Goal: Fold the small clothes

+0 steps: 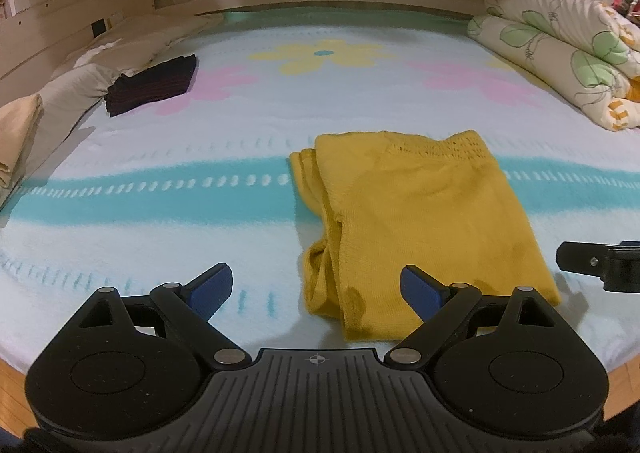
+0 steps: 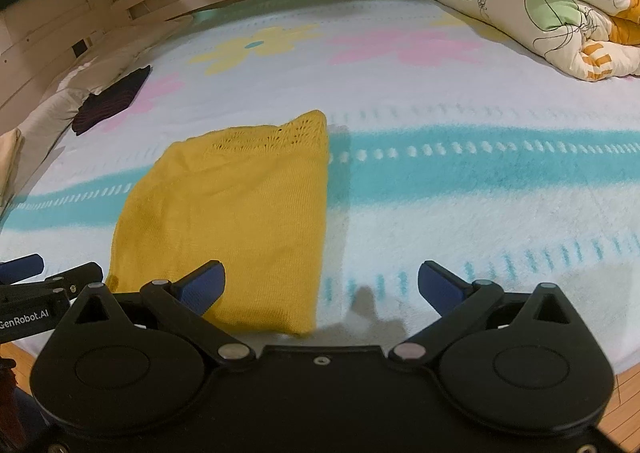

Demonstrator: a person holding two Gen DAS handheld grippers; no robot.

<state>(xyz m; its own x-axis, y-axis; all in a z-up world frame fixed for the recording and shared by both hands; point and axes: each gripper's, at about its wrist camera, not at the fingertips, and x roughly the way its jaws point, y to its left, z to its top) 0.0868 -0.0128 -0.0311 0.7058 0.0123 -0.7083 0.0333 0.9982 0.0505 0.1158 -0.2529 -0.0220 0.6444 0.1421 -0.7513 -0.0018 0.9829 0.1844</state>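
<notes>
a mustard-yellow knitted top (image 1: 420,221) lies folded into a rough rectangle on the bed (image 1: 200,157), across the teal stripe of the flower-patterned blanket, near the bed's front edge. its lacy openwork band is at the far end, and on its left side some folded layers and a strap-like edge stick out from under the top layer.

the left tool (image 1: 316,289) hovers over the near-left corner of the top with its blue-padded fingers (image 1: 212,289) spread wide, gripping nothing. the right tool (image 2: 320,285) is likewise spread apart and empty above the top's near-right corner; its left finger sits over the yellow knit, its right finger over bare blanket. each tool's tip shows at the edge of the other's view, just beside the garment.

at the far left of the bed a dark, folded striped garment (image 1: 154,83) rests near the pillows (image 1: 76,85), well apart from the yellow top. a rolled floral quilt (image 2: 536,1) sits at the far right corner.
</notes>
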